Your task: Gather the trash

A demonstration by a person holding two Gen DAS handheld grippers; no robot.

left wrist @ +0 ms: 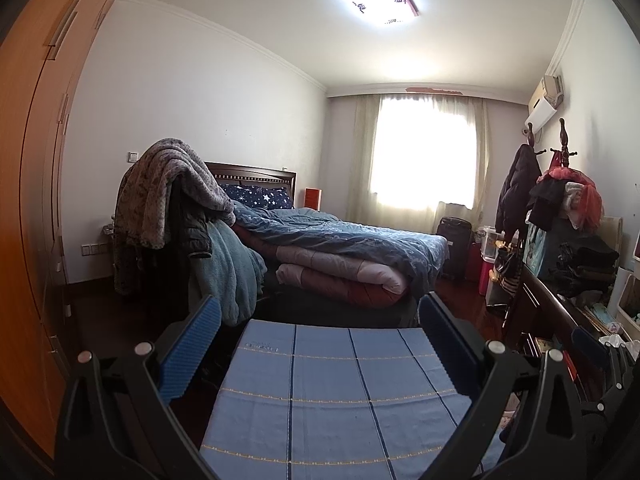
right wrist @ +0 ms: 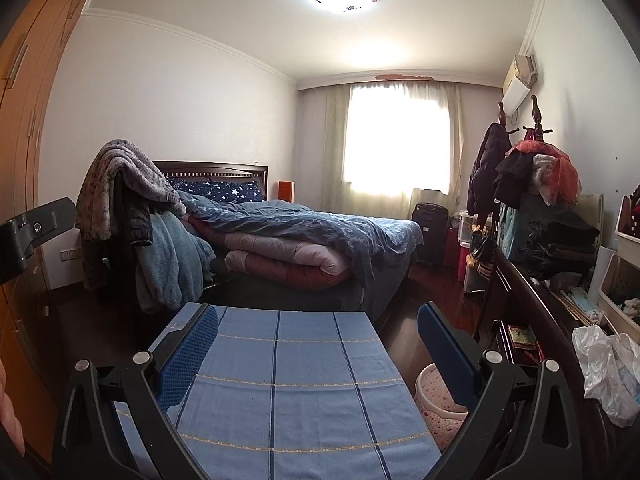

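Observation:
My left gripper (left wrist: 320, 340) is open and empty, held above a blue checked cloth (left wrist: 336, 400) on a small table. My right gripper (right wrist: 320, 344) is open and empty too, above the same cloth (right wrist: 288, 392). A crumpled clear plastic bag (right wrist: 608, 372) lies on the dark wooden dresser (right wrist: 536, 312) at the right, beyond the right finger. A small pink speckled bin (right wrist: 436, 404) stands on the floor between the table and the dresser. The right gripper's body shows at the right edge of the left wrist view (left wrist: 608, 360).
A bed (right wrist: 312, 240) with piled quilts lies ahead. A chair draped with blankets (right wrist: 132, 216) stands to its left. A wooden wardrobe (right wrist: 24, 120) fills the left side. Clothes and boxes crowd the dresser top. A dark suitcase (right wrist: 430, 232) stands by the window.

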